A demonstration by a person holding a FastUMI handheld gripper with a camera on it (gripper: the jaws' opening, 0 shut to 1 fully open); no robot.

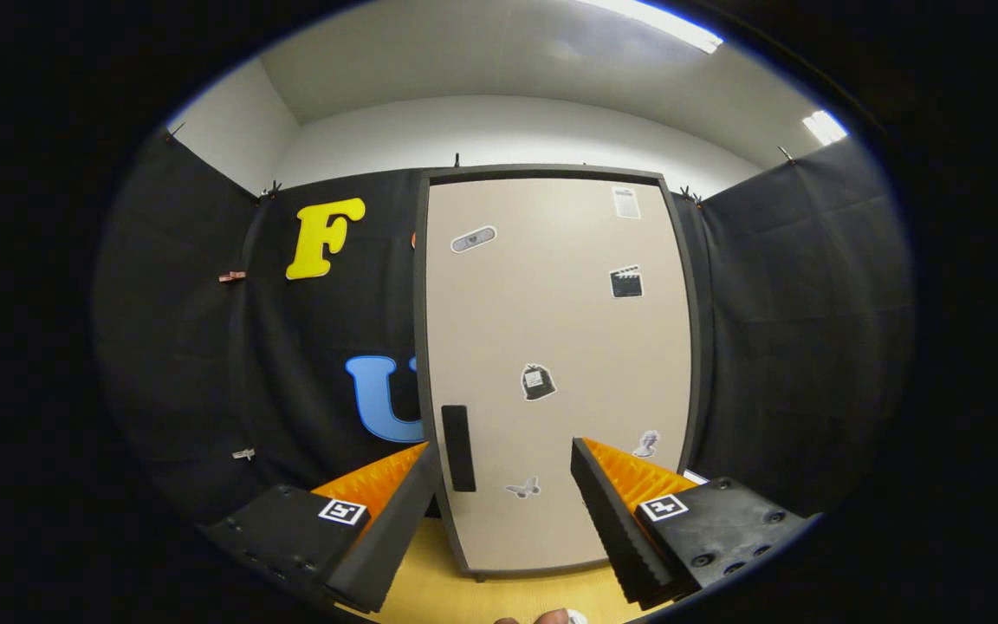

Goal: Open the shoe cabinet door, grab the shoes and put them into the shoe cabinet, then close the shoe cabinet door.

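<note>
The shoe cabinet (555, 373) stands upright on the wood-grain floor (482, 598), a tall smooth box with a flat pale door (560, 347) in a dark frame, closed. A slim dark rectangular handle (457, 448) sits low on its left edge. The gripper (506, 459) faces it, ridged fingers spread wide, holding nothing.

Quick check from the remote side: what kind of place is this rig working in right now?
Likely a staged recording booth inside a room, not a home. A black cloth wall wraps the space, a beige shoe cabinet door stands shut ahead with a dark handle, and the open tongs point at it.
</note>
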